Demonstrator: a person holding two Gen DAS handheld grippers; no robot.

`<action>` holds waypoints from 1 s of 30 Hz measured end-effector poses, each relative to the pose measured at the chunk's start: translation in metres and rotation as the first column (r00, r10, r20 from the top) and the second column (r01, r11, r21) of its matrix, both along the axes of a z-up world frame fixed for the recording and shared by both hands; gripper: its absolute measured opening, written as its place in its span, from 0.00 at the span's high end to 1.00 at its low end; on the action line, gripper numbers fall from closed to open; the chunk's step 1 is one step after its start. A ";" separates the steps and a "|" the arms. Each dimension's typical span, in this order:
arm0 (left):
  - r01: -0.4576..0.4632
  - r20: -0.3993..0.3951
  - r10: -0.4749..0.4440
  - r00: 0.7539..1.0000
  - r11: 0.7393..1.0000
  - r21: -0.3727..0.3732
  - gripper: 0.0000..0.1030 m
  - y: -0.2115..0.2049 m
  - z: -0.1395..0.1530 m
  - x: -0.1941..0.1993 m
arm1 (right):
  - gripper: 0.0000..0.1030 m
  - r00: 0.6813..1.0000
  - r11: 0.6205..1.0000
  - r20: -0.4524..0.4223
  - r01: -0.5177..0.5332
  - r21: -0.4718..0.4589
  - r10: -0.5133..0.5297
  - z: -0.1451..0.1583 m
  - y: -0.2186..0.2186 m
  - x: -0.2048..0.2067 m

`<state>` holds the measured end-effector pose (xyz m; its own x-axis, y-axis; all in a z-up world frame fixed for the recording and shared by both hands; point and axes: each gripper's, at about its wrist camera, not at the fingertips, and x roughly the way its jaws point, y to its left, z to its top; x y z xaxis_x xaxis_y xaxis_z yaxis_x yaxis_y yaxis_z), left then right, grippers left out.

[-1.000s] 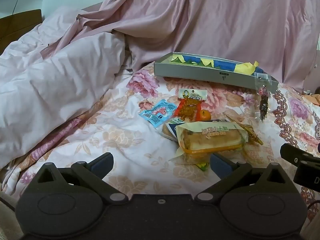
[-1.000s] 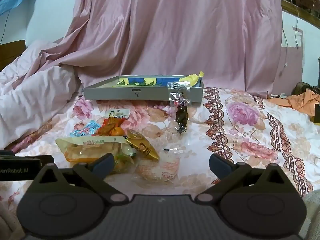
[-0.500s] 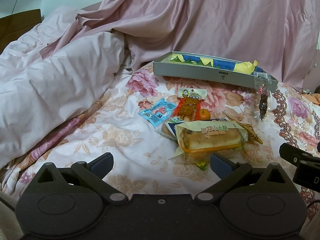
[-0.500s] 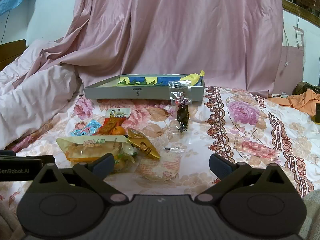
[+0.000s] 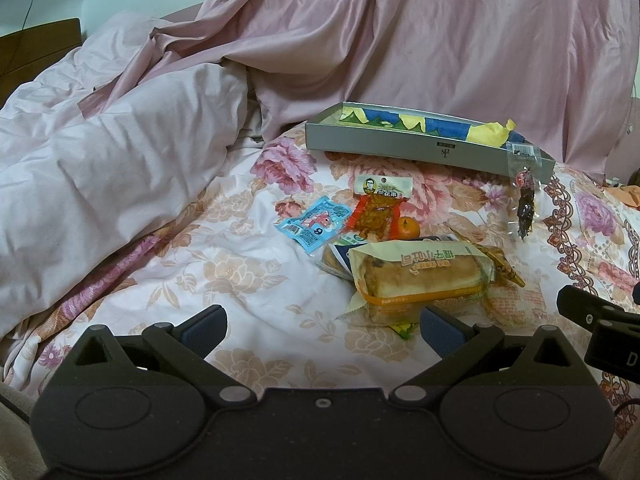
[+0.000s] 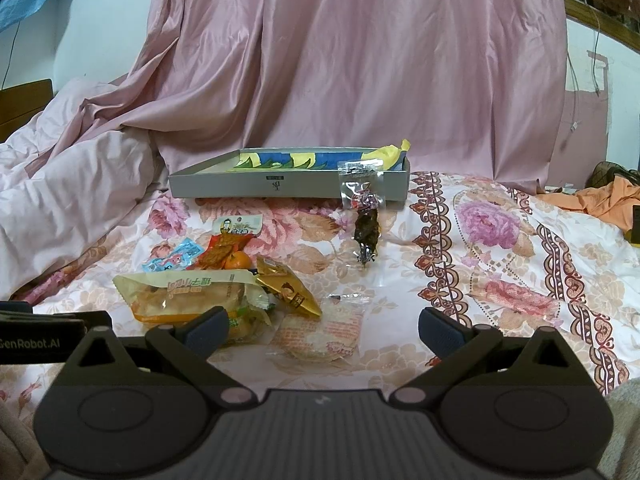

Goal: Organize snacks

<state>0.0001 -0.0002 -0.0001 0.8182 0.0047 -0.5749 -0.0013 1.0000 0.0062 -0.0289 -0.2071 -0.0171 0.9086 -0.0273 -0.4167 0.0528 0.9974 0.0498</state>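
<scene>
Both the left gripper (image 5: pixel 322 326) and the right gripper (image 6: pixel 322 326) hover low over the bed (image 6: pixel 500 280) with jaws spread wide and empty, likely poised to choose a first packet. The snacks lie heaped at 11 o'clock from the right gripper, the bread bag (image 6: pixel 188 294) topmost, while the gray tray (image 6: pixel 280 186) at 12 o'clock presumably waits to receive them

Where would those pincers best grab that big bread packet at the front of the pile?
Probably across the narrow width of the bread packet, near its middle, coming from above. It lies flat and long on top of the other snacks, and the open right gripper looks wide enough for that span.
</scene>
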 end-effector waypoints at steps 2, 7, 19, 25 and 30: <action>0.000 0.000 0.000 1.000 1.000 0.000 0.01 0.000 0.000 0.000 | 0.00 1.000 1.000 0.000 0.000 0.001 0.000 -0.001 0.000 0.002; 0.000 -0.001 0.000 1.000 1.000 0.000 0.01 0.000 0.000 0.000 | 0.00 1.000 1.000 -0.002 0.000 0.001 0.000 -0.001 0.000 0.001; 0.001 -0.002 -0.001 1.000 1.000 0.000 0.01 0.000 0.000 0.000 | 0.00 1.000 1.000 -0.005 -0.001 0.001 0.001 -0.003 0.002 0.001; 0.010 -0.003 -0.010 1.000 1.000 -0.004 0.01 -0.012 -0.008 -0.001 | 0.00 1.000 1.000 -0.017 -0.007 0.006 0.007 -0.005 0.004 0.002; 0.073 0.002 -0.073 0.997 0.997 -0.027 0.01 -0.010 0.001 0.010 | 0.00 0.989 0.996 -0.120 -0.083 0.014 0.084 -0.009 0.009 0.012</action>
